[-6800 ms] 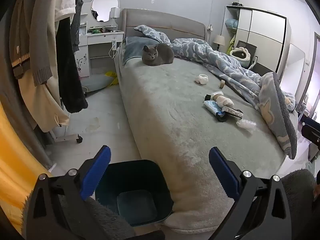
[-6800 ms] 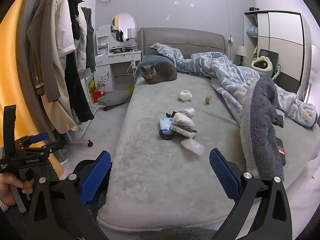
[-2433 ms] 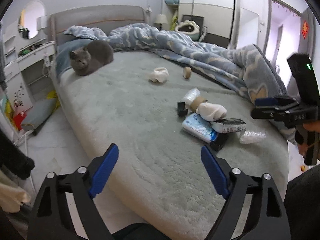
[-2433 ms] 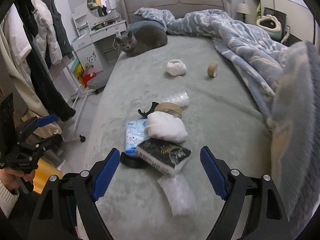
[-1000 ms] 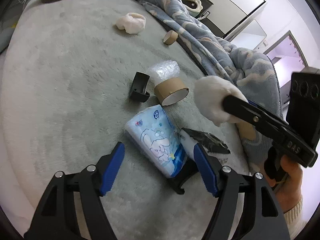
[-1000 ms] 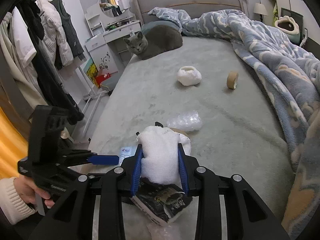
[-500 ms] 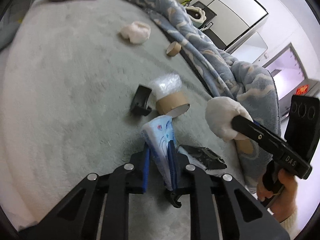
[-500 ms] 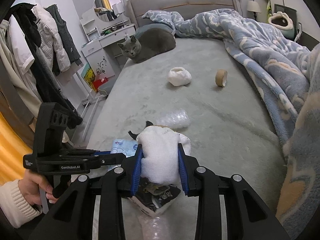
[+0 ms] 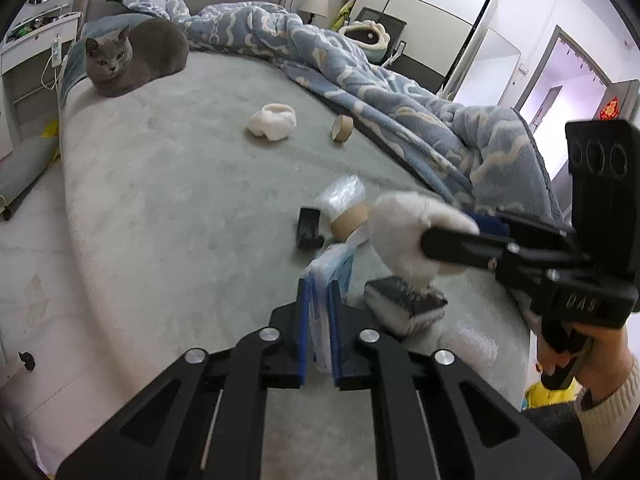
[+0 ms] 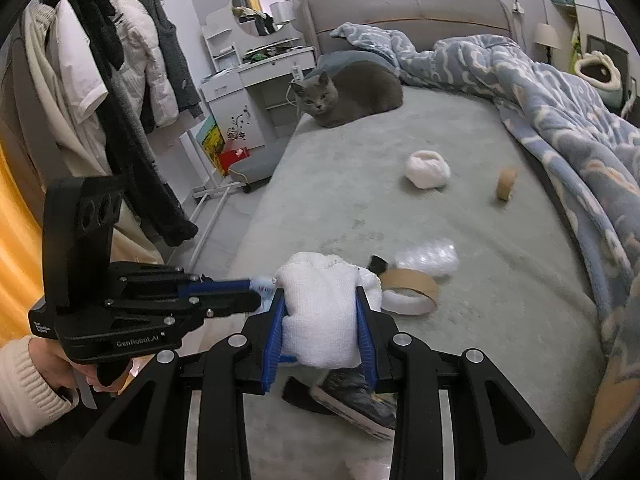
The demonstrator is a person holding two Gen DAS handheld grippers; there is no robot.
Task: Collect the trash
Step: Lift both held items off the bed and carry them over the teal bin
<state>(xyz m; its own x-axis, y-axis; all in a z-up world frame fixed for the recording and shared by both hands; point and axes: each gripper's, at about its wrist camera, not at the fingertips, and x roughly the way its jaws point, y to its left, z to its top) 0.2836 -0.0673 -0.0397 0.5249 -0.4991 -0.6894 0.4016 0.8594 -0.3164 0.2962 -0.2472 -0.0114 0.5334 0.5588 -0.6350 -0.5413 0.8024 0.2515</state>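
While you hold both tools over the bed (image 9: 168, 216):
Left gripper (image 9: 319, 312): squeezing the blue tissue pack (image 9: 334, 268).
Right gripper (image 10: 320, 330): squeezing the white sock (image 10: 320, 312).

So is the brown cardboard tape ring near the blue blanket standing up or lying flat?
Standing up. The brown cardboard tape ring rests on its edge on the grey bed cover, its open hole facing sideways.

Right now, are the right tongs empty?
No: in the right wrist view the right tongs are clamped on a white cloth wad, both pads pressing its sides.
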